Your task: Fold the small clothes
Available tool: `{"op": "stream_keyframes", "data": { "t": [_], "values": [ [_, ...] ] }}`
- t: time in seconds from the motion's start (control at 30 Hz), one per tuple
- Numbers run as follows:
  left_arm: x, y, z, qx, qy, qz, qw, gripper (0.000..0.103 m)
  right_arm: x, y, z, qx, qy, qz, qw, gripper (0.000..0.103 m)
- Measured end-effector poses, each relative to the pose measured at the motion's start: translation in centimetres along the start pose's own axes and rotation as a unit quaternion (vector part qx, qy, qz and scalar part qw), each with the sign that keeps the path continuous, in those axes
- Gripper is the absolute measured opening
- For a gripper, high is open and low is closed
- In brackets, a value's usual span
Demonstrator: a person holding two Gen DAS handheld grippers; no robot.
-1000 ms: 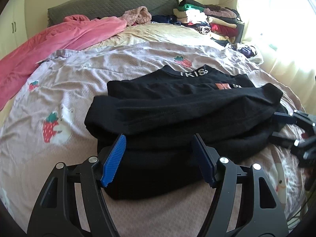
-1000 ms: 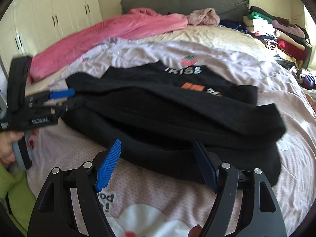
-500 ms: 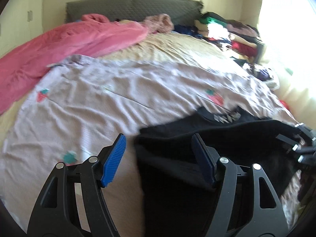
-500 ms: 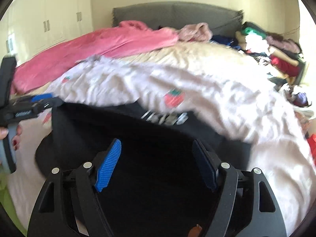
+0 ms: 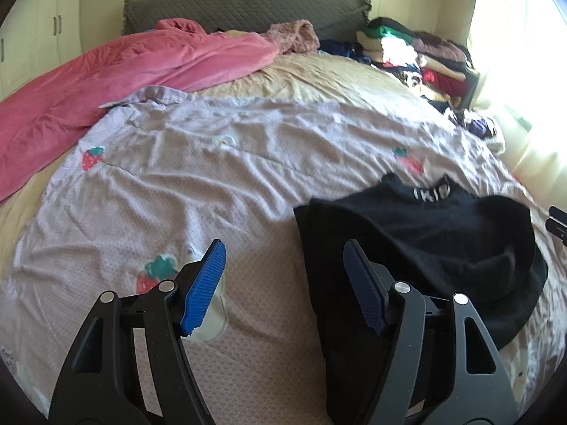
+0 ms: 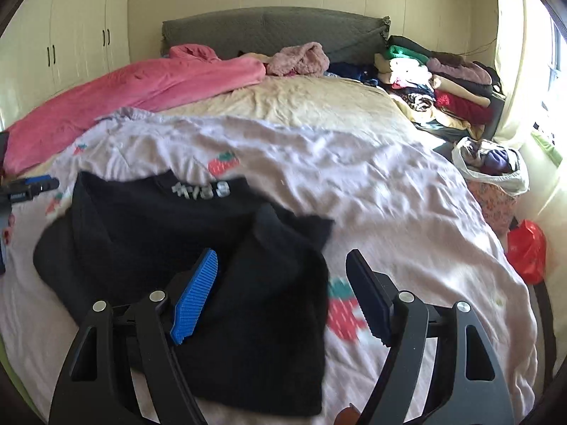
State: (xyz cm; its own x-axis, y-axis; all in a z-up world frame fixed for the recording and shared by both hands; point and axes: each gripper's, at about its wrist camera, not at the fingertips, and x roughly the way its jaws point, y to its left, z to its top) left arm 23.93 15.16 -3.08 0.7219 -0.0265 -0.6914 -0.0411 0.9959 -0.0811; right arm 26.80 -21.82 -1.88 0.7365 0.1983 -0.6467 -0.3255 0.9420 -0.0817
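A black folded top (image 5: 425, 248) with white lettering at the collar lies on the lilac strawberry-print sheet (image 5: 212, 177). It also shows in the right wrist view (image 6: 177, 248). My left gripper (image 5: 285, 287) is open and empty, over the garment's left edge. My right gripper (image 6: 283, 294) is open and empty, over the garment's right edge. The left gripper's tip (image 6: 32, 186) shows at the left rim of the right wrist view. The right gripper's tip (image 5: 556, 217) shows at the right rim of the left wrist view.
A pink blanket (image 5: 106, 81) lies at the far left of the bed. A stack of folded clothes (image 6: 443, 81) stands at the far right by the grey headboard (image 6: 273, 32). A white bag (image 6: 496, 166) and a red bag (image 6: 526, 251) sit beside the bed on the right.
Both grippers have drawn apart sideways, each now over one edge of the black top. The garment looks more compact, with a layer folded over.
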Motion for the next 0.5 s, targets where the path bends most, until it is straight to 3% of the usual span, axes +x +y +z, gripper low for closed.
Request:
{"op": "stream_keyframes", "data": {
  "t": [0.17, 0.3, 0.43, 0.5],
  "values": [
    [1.1, -1.1, -1.0, 0.020, 0.015, -0.017, 0.9995, 0.061, 0.6, -0.1, -0.7, -0.007, 0.013, 0.002, 1.000, 0.074],
    [3.0, -1.9, -0.8, 0.023, 0.045, -0.002, 0.9987, 0.058, 2.0, 1.0, 0.4, 0.005, 0.019, 0.033, 0.999, 0.074],
    [3.7, -2.4, -0.3, 0.019, 0.039, -0.015, 0.9989, 0.057, 5.4, 2.4, 1.9, 0.001, 0.047, 0.006, 0.999, 0.073],
    [4.1, -2.7, 0.0, 0.021, 0.039, -0.019, 0.9988, 0.050, 7.0, 2.6, 2.6, -0.005, 0.071, -0.004, 0.997, 0.039]
  ]
}}
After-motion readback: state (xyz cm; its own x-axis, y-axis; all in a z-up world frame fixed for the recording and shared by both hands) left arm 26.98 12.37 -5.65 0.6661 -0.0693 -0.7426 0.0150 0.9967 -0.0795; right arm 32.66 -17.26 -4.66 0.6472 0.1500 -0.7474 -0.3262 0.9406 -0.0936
